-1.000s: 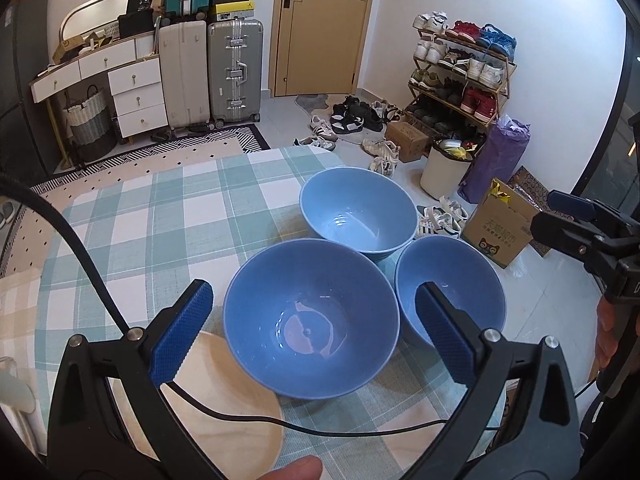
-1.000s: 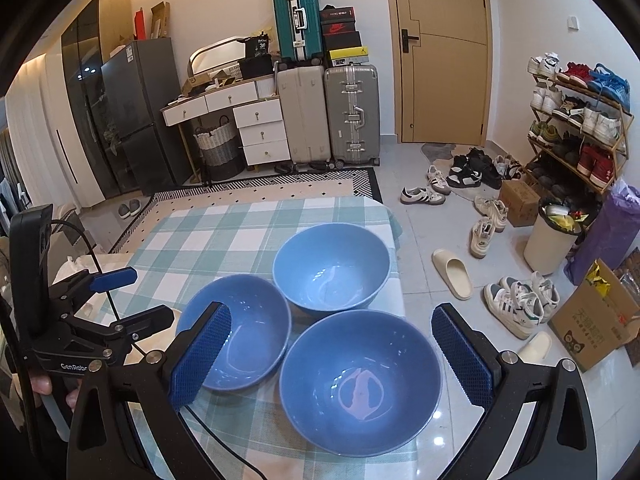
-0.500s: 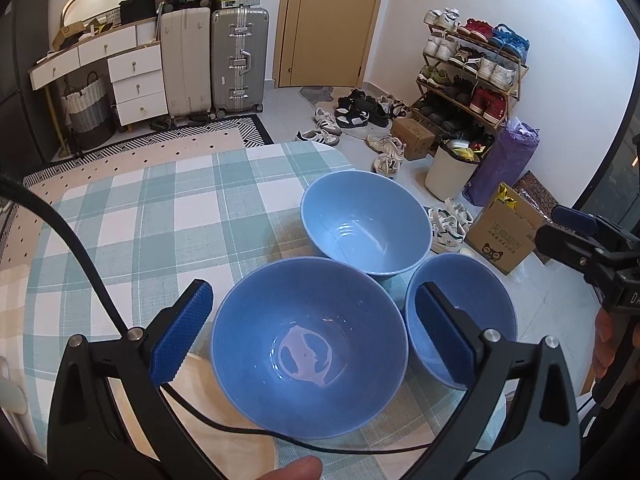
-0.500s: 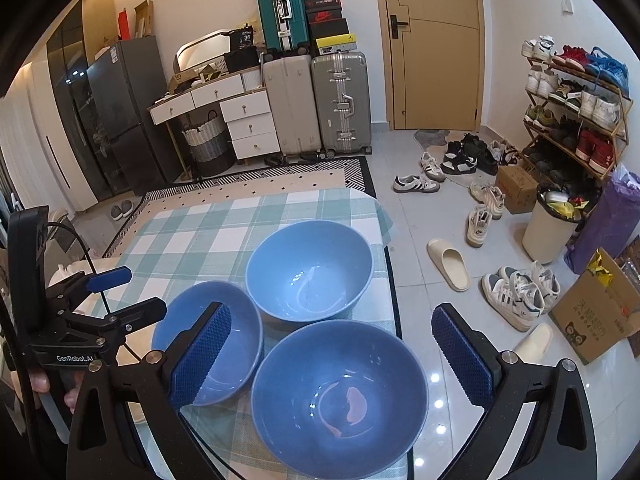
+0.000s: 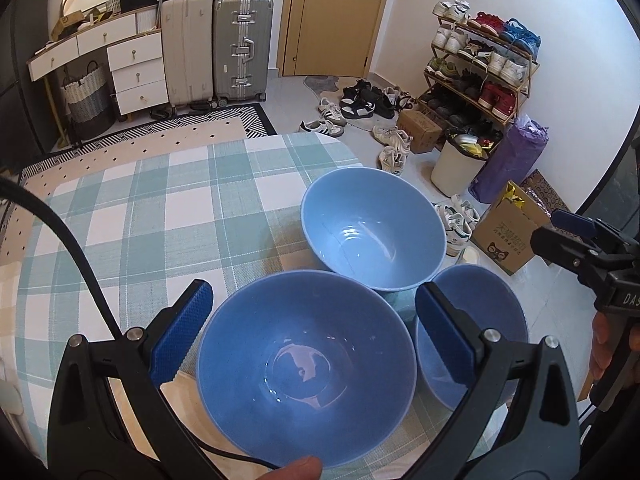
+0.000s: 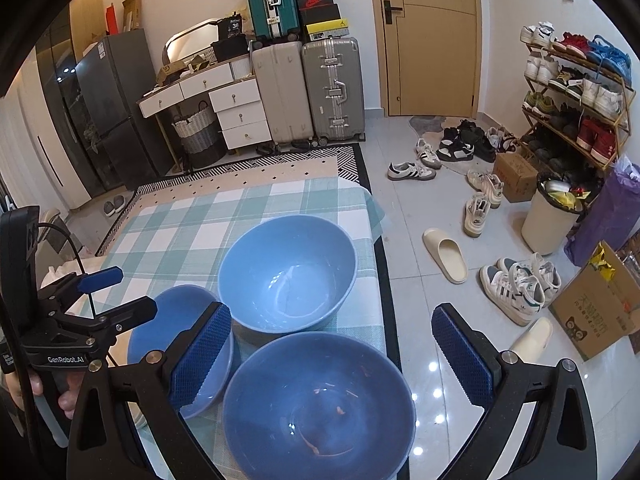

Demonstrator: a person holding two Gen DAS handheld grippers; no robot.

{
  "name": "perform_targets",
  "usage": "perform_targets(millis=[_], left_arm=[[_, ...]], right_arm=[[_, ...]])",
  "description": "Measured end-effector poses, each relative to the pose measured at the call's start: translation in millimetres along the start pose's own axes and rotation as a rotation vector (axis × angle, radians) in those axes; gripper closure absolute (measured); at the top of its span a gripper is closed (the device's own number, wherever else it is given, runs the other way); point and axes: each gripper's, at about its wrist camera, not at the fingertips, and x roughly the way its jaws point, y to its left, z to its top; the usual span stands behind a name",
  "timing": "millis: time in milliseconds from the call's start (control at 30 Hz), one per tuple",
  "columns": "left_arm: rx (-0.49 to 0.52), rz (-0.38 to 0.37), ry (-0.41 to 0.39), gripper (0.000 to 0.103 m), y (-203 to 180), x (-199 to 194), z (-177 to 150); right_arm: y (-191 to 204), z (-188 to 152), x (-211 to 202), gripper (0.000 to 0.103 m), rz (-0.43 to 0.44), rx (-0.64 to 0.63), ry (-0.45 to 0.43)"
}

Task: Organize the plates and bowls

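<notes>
Checked cloth covers our bench (image 5: 160,216), carrying three blue bowls (image 5: 374,228). We hold our left claw (image 5: 312,320) and right claw (image 6: 332,344) spread wide, empty.

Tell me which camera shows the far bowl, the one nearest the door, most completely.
The right wrist view: the far bowl shows its whole rim and inside. In the left wrist view the near bowl hides its front edge.

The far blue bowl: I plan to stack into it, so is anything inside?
The far blue bowl looks empty, with only light glare on its bottom. Its near inner wall, below the near rim, is hidden.
</notes>
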Motion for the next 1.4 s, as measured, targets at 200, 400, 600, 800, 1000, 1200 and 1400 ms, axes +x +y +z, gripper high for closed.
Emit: perform_targets(millis=[200,400,600,800,1000,1200,1400], left_arm=[[-0.014,0.005,0.021,0.003,1.0,21.5,6.0],[-0.028,0.010,0.043,0.003,2.9,43.5,10.2],[-0.034,0.015,0.059,0.003,4.9,62.0,14.1],[-0.036,0.020,0.081,0.003,6.6,80.1,17.4],[-0.044,0.021,0.098,0.003,8.9,94.8,21.5],[-0.049,0.015,0.122,0.003,8.7,110.0,24.3],[-0.061,0.012,0.143,0.003,10.7,122.5,25.6]], right_arm=[[-6.3,4.9,15.3,0.001,-0.007,0.004,0.020],[-13.0,6.6,32.2,0.001,-0.012,0.011,0.046],[-18.5,8.3,47.9,0.001,-0.014,0.018,0.065],[-22.7,10.9,65.2,0.001,-0.016,0.025,0.086],[-26.4,13.7,84.2,0.001,-0.021,0.027,0.111],[-31.8,15.4,98.5,0.001,-0.025,0.033,0.128],[-35.2,16.7,113.7,0.001,-0.028,0.039,0.148]])
